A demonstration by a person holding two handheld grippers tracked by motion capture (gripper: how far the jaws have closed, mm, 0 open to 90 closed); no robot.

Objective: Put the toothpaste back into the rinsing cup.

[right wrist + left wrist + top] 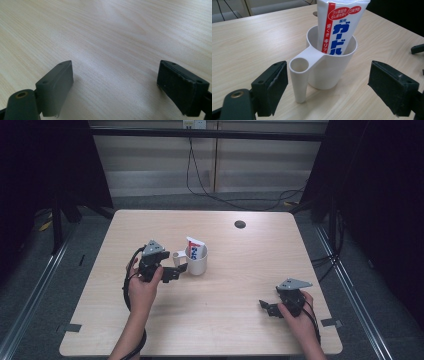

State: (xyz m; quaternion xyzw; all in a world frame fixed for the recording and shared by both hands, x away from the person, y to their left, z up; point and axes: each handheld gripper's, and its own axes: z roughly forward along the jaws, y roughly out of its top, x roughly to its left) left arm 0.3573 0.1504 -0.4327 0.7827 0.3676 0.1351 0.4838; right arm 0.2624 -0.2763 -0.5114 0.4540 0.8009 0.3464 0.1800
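Note:
A white plastic cup (pixel 197 262) (pixel 332 67) stands upright near the table's middle, with a hollow tube-shaped handle (pixel 299 80) on its side. A white toothpaste tube (pixel 195 248) (pixel 339 25) with red and blue print leans inside it. My left gripper (pixel 176 267) (pixel 328 85) is open right at the cup, its jaws spread either side of the handle and cup without touching. My right gripper (pixel 265 306) (pixel 116 85) is open low over bare wood at the front right, nothing between its jaws.
The light wooden table (pixel 240 285) has a dark round grommet hole (pixel 240 224) at the back. Black cables (pixel 200 185) run across the floor behind the table. Dark curtains flank both sides.

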